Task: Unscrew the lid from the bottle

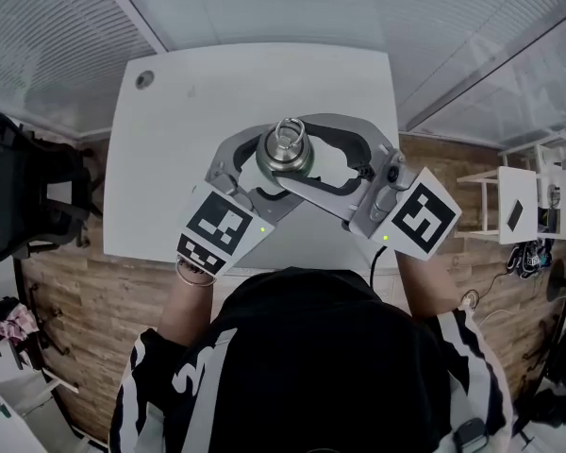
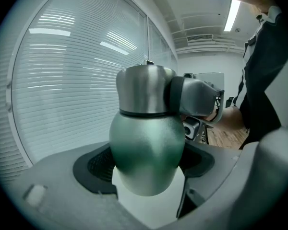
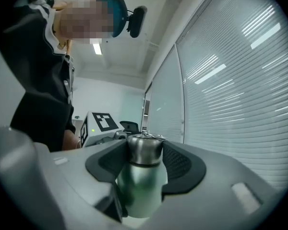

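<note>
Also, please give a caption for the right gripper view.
Right tool gripping the steel lid of a green bottle.

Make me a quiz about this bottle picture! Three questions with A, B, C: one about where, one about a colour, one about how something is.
1. What does the right gripper grip?
A. the lid
B. a cup
C. a spoon

2. What colour is the bottle?
A. red
B. green
C. yellow

3. The lid is:
A. on the bottle
B. gone
C. broken in two

Answers:
1 A: in the right gripper view its jaws press on both sides of the lid.
2 B: the left gripper view shows a green body under the steel lid.
3 A: both gripper views show the lid sitting on the bottle's neck.
</note>
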Action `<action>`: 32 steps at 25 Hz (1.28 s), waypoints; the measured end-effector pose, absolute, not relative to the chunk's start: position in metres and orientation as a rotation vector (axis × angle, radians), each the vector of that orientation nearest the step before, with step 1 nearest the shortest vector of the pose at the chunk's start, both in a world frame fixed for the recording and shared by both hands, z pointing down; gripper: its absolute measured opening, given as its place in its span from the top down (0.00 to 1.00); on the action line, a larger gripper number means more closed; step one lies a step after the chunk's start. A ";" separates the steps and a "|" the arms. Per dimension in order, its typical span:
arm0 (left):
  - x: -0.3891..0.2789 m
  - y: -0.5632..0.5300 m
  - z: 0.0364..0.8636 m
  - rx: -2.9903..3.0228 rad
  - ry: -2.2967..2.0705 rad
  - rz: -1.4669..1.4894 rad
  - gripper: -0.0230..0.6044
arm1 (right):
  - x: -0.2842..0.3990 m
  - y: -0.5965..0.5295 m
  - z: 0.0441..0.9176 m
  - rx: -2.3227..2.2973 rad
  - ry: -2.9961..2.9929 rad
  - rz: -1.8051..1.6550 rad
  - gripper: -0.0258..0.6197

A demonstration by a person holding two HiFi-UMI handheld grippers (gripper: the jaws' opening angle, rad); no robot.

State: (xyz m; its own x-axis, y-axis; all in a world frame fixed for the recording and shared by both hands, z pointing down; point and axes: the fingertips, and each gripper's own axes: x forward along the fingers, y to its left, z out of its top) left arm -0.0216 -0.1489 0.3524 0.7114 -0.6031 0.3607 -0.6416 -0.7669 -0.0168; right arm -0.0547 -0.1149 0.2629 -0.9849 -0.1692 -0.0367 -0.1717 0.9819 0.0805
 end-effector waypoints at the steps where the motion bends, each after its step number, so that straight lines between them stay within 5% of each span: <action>1: -0.020 -0.147 0.352 2.817 -0.999 0.531 0.35 | -0.054 -0.114 0.263 -0.223 3.102 0.126 0.61; 32: 0.005 -0.108 0.349 2.949 -0.520 0.572 0.35 | -0.036 -0.084 0.260 0.708 3.090 0.026 0.61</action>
